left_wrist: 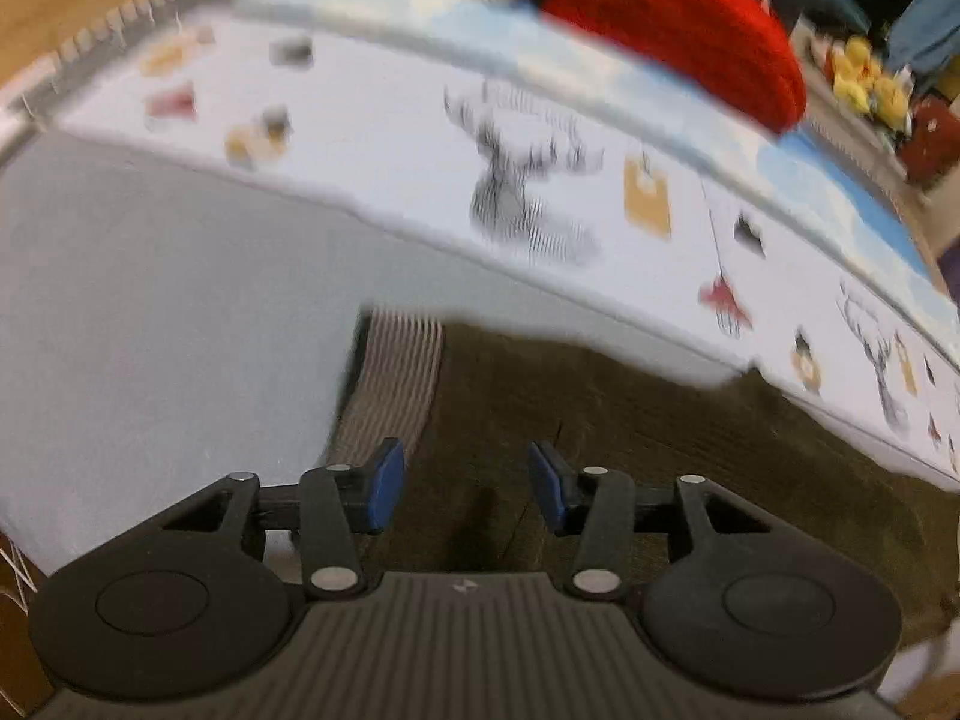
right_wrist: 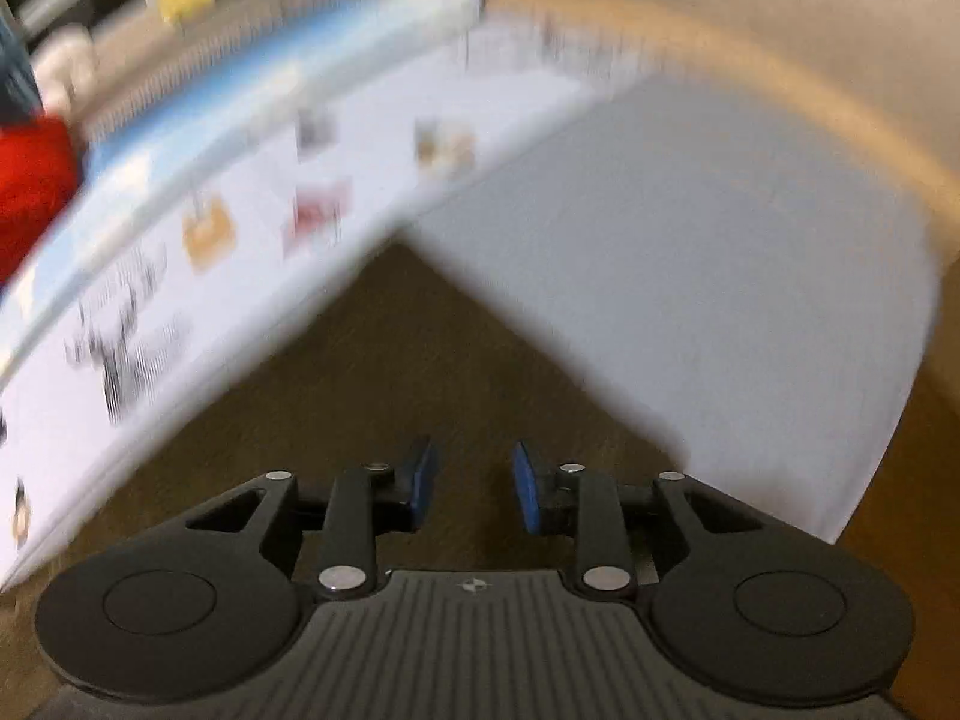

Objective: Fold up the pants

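Note:
Dark olive-brown pants (left_wrist: 630,438) lie on a grey-white cloth (left_wrist: 150,312), with a ribbed grey waistband or cuff (left_wrist: 396,384) at their left edge. My left gripper (left_wrist: 467,483) is open just above the pants, blue pads apart, nothing between them. In the right wrist view the pants (right_wrist: 420,360) form a pointed brown shape on the cloth (right_wrist: 720,276). My right gripper (right_wrist: 474,483) is open over the fabric and holds nothing. Both views are blurred by motion.
A white sheet printed with deer and small coloured tags (left_wrist: 540,180) runs behind the pants, also in the right wrist view (right_wrist: 210,228). A red cushion (left_wrist: 678,18) sits beyond it. Yellow toys (left_wrist: 864,78) and clutter lie at the far right. Wooden floor (right_wrist: 780,78) borders the cloth.

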